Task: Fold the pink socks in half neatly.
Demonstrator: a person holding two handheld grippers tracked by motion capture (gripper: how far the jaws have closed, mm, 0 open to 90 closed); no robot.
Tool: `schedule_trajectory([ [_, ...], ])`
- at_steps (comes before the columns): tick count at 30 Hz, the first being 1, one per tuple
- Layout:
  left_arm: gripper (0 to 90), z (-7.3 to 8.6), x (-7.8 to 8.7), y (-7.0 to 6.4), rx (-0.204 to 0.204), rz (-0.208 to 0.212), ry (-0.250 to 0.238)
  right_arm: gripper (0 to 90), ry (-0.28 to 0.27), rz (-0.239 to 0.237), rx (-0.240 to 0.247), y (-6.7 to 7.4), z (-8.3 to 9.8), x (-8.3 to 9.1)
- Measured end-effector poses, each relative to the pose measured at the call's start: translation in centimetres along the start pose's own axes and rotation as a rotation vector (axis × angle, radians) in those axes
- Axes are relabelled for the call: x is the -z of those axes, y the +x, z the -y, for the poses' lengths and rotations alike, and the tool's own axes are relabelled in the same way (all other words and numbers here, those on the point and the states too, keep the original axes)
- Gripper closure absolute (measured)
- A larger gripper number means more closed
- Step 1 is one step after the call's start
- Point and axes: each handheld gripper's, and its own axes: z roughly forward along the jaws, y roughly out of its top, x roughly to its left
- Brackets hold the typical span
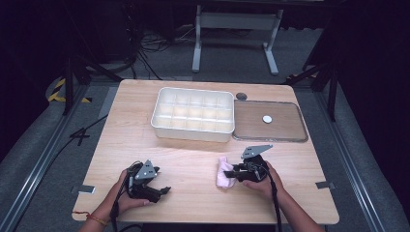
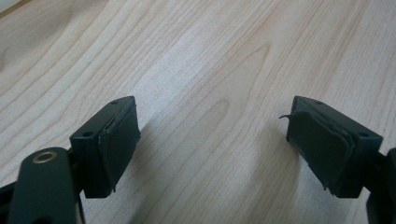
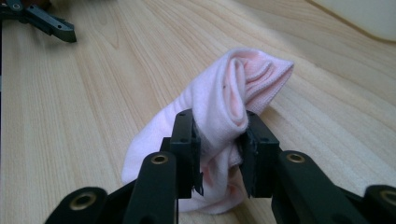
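The right gripper (image 3: 219, 154) is pinching the pink sock (image 3: 224, 107) (a rolled, bunched bundle) between its fingers (image 3: 187, 149), with the sock resting on the worktop (image 1: 193, 164) directly ahead of that hand. The sock's long axis is running away from the fingers. The left gripper (image 2: 215, 144) is sitting well apart, fingers spread and empty. The compartment tray (image 1: 159, 113) is lying beyond.

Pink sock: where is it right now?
The pink sock lies on the table, front right, pinched by the right gripper, below the white divided tray.
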Motion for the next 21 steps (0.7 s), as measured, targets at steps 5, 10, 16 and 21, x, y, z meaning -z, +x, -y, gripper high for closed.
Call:
schedule_trajectory([
  [5, 15.3, -0.1, -0.1, -0.1, 0.003, -0.008, 0.002, 70.5, -0.008, 0.021, 0.037, 0.5, -0.1, 0.3],
  [10, 14.5, -0.1, -0.1, -0.1, 0.008, -0.007, 0.002, 70.6, -0.021, 0.054, 0.079, 1.0, -0.2, 1.1],
  [16, 13.5, -0.2, -0.2, -0.1, 0.012, -0.012, 0.007, 70.7, -0.043, 0.079, 0.087, 0.8, -0.1, 2.0],
  [21, 13.4, -0.2, -0.2, -0.1, 0.012, -0.013, 0.008, 70.7, -0.056, 0.105, 0.096, 0.6, -0.1, 2.7],
])
